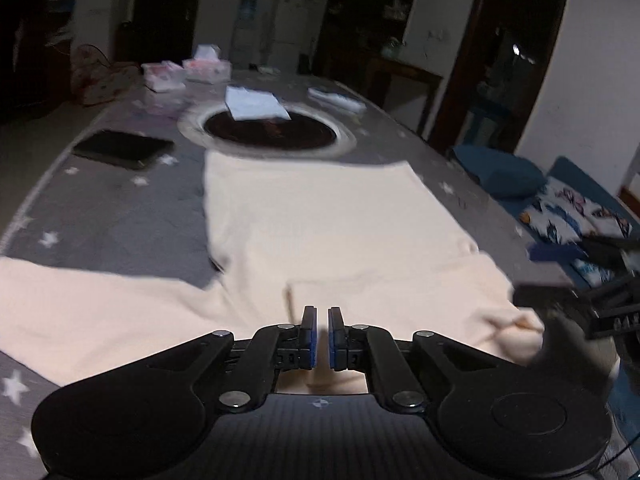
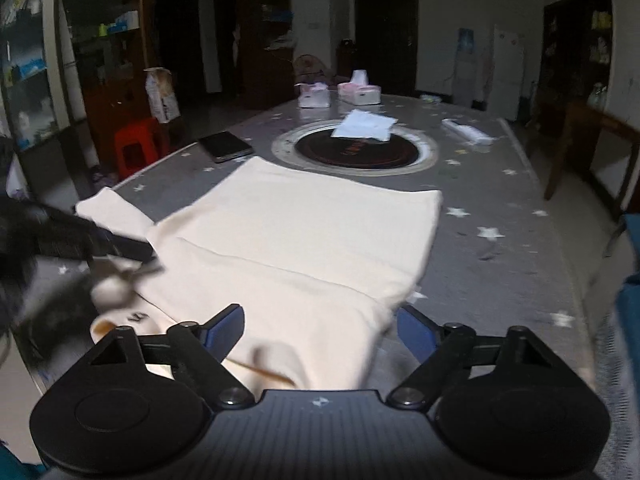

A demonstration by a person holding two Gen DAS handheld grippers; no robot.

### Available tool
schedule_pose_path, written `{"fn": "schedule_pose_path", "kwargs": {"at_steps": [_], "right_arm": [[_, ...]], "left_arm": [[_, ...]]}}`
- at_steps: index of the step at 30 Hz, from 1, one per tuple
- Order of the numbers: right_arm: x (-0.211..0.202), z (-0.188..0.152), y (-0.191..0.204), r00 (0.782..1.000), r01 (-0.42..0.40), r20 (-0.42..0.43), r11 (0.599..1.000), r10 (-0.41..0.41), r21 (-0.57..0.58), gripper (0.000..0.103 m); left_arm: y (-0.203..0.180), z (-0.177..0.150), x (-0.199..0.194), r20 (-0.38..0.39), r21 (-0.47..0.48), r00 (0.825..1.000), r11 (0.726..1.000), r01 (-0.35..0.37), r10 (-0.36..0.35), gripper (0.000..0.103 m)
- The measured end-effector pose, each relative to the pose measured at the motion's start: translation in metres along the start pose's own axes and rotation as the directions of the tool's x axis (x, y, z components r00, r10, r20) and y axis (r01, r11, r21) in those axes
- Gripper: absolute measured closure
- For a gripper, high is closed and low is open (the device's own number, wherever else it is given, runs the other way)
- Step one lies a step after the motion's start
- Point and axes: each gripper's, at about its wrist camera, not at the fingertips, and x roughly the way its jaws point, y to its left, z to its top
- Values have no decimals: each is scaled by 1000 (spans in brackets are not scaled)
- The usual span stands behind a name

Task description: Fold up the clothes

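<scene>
Shirt (image 1: 320, 216), cream, long-sleeved, is spread flat on the grey star-patterned table (image 1: 120, 208), hem toward 12 o'clock by the round dark inset (image 1: 272, 130), collar end at 6 o'clock under both tools. One sleeve (image 1: 80, 300) is stretched out to 9 o'clock in the left wrist view; the other is already laid across the chest. Left gripper (image 1: 322, 316) is seen with its pads brought together, a thin slit between them, nothing visibly pinched, hovering over the collar area. Right gripper (image 2: 320, 326) is seen with jaws wide apart, straddling the shoulder edge, pads not pressing cloth. Step judged: sleeve fold, half done. Next move is judged to call for the outstretched sleeve to be pinched near its cuff and carried toward 3 o'clock onto the body; left jaws must be opened first.
</scene>
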Motion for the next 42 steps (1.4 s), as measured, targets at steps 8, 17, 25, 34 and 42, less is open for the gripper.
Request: {"fn": "schedule_pose_path", "kwargs": {"at_steps": [8, 17, 25, 34, 42], "right_arm": [[40, -8, 7, 997, -25, -80, 999, 23, -27, 31], [25, 0, 15, 999, -25, -47, 999, 23, -42, 18], [18, 3, 25, 998, -48, -30, 997, 47, -55, 11], [11, 5, 27, 999, -53, -11, 997, 52, -50, 8], [6, 1, 20, 999, -43, 1, 999, 43, -6, 8]], "left_arm": [[18, -6, -8, 38, -36, 995, 995, -93, 95, 84], [97, -11, -50, 68, -260, 895, 874, -412, 442, 52], [158, -19, -61, 5, -403, 801, 734, -547, 599, 48], [173, -18, -50, 37, -422, 805, 739, -525, 593, 66], [141, 3, -64, 150, -425, 874, 828, -365, 462, 94]]}}
